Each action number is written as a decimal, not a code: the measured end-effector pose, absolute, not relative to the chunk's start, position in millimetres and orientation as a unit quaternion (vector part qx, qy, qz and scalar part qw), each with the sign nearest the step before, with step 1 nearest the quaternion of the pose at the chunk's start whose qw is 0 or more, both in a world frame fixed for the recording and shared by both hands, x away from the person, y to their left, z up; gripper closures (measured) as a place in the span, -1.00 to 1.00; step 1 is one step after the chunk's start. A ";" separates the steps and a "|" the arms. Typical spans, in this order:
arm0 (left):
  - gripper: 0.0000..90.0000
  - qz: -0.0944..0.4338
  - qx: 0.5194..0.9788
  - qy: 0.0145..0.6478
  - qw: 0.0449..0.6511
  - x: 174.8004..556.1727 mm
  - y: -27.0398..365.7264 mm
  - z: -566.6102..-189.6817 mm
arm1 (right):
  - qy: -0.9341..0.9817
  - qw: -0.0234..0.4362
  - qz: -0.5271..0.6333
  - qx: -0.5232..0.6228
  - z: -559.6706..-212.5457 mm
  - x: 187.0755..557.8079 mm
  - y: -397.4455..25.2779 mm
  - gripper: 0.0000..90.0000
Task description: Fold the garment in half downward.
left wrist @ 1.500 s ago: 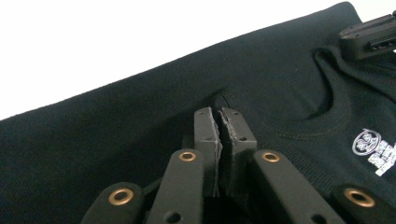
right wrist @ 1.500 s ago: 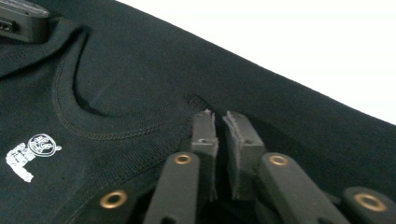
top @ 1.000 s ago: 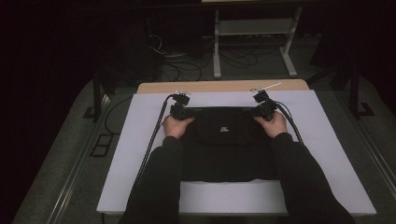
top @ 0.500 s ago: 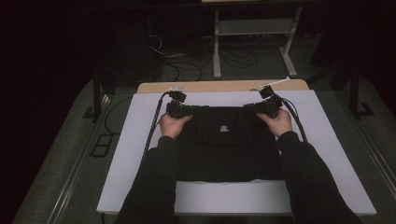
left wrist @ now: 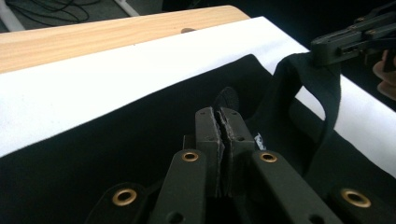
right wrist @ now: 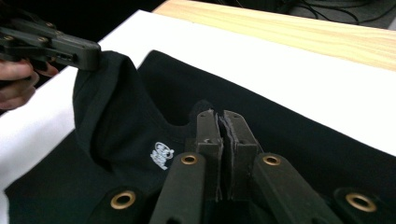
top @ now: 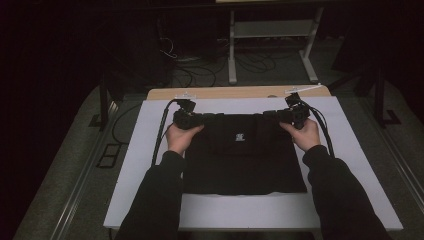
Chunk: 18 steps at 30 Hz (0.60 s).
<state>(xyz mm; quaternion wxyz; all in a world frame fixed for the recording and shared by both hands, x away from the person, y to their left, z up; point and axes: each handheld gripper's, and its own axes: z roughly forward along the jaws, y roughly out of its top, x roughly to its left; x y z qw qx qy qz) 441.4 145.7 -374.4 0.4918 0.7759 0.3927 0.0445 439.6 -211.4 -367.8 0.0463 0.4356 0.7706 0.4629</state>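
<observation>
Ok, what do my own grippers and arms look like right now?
Both grippers, left gripper and right gripper, are black with flat paired jaws, brass-coloured rivets on the linkage and a black cable trailing off each. The sleeves are long and dark; hands bare.

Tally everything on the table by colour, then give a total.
Black: 3 – garment, left gripper, right gripper
White: 1 – table cover
Total: 4
</observation>
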 end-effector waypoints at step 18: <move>0.91 0.017 0.786 0.356 0.505 400.3 146.5 -378.2 | 0.779 0.011 0.477 0.406 -378.4 396.9 -216.0 0.88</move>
